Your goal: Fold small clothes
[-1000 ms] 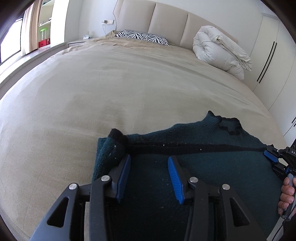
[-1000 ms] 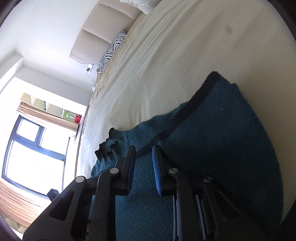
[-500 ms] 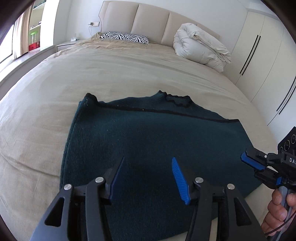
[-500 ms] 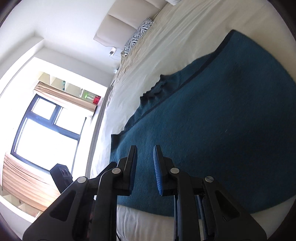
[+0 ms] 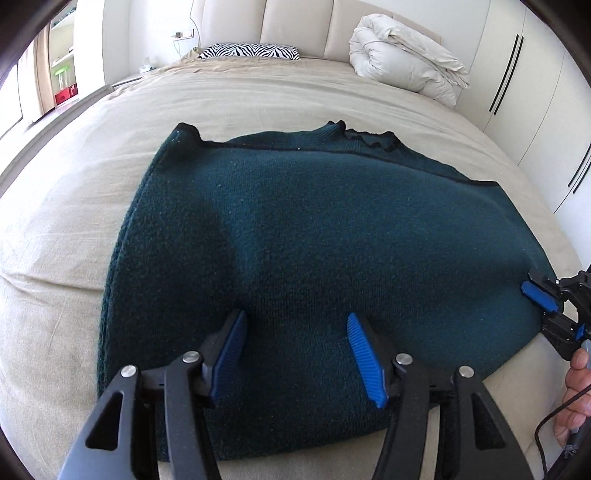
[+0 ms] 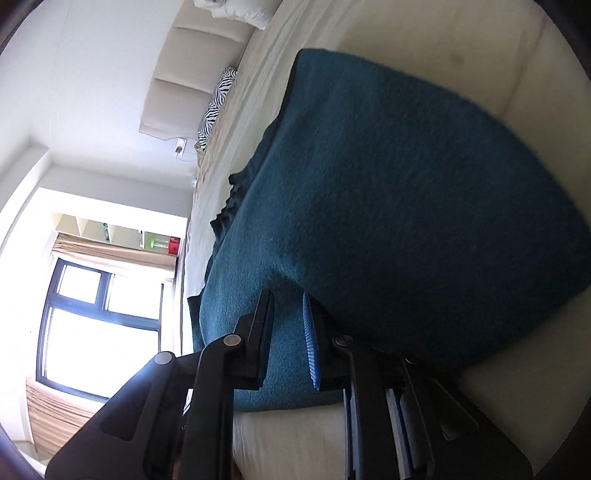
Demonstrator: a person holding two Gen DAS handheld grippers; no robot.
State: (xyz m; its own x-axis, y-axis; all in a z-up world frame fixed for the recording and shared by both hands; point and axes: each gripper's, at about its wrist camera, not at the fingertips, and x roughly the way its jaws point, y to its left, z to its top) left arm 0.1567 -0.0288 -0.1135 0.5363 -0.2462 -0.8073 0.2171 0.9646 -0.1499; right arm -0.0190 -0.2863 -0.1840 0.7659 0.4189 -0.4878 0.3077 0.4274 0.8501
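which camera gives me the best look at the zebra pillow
The left wrist view: the zebra pillow lies upright in frame and unobstructed against the headboard, its stripes clear. The right wrist view shows the pillow only sideways, as a narrow foreshortened strip.

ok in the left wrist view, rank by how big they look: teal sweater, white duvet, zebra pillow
1. teal sweater, largest by far, though also nearest the camera
2. white duvet
3. zebra pillow, smallest; both lie far back by the headboard
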